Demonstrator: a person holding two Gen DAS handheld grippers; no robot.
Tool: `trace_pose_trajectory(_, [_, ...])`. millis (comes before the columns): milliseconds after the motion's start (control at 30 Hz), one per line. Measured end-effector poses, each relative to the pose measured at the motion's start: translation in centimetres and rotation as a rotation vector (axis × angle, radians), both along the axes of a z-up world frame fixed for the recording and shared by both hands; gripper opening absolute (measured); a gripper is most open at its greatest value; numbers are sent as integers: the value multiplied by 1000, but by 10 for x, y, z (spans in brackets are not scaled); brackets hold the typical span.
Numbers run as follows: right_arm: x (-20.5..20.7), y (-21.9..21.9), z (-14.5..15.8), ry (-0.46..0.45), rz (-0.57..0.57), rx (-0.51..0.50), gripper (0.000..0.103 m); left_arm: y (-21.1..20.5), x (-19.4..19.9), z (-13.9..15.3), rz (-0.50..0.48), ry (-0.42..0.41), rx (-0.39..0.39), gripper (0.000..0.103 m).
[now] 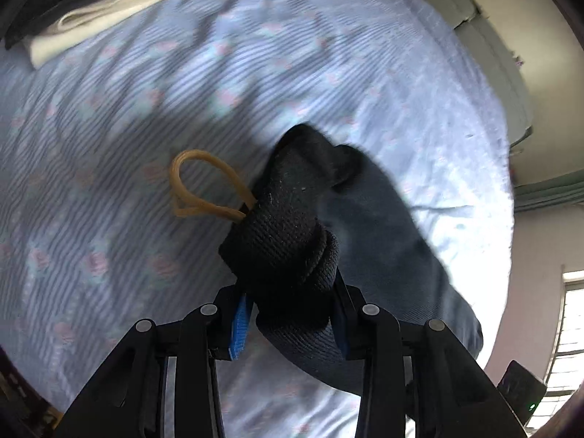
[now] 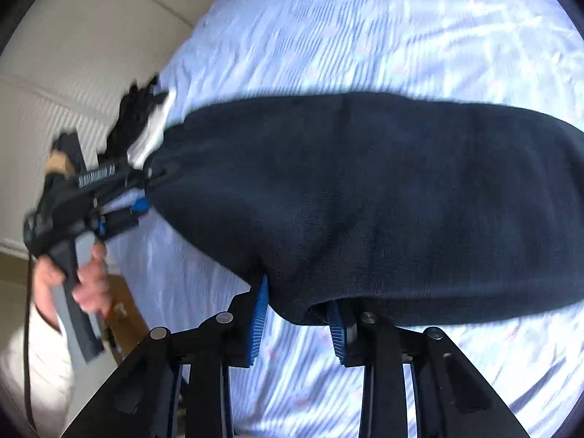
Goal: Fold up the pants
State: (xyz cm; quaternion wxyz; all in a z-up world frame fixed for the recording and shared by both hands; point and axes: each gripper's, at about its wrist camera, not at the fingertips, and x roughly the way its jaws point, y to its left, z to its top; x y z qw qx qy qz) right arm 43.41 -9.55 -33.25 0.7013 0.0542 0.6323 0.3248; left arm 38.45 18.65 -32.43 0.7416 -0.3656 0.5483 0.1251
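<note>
left wrist: striped floral bedsheet (image 1: 146, 109); folded clothes (image 1: 91, 3) far corner

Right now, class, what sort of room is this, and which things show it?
Most likely a bedroom: a bed sheet with a floral stripe print fills both views, folded clothes lie on it, and a window sits in the wall.

No legible text anywhere; white marking on the left gripper (image 2: 140, 202) body, left of frame, too blurred.

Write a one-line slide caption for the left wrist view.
Left gripper clamps the dark pants' waistband above the floral bedsheet.
</note>
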Motion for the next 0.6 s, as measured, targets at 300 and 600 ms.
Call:
trace_pose_trajectory(300, [-6,-10,-1,49,-47,-92,54,-10,-18,16,-64,95,170,55])
trace_pose_trajectory(600, [8,-177,64,-197,-471,-225,75,-133,-19,71,-441,-32,345,60])
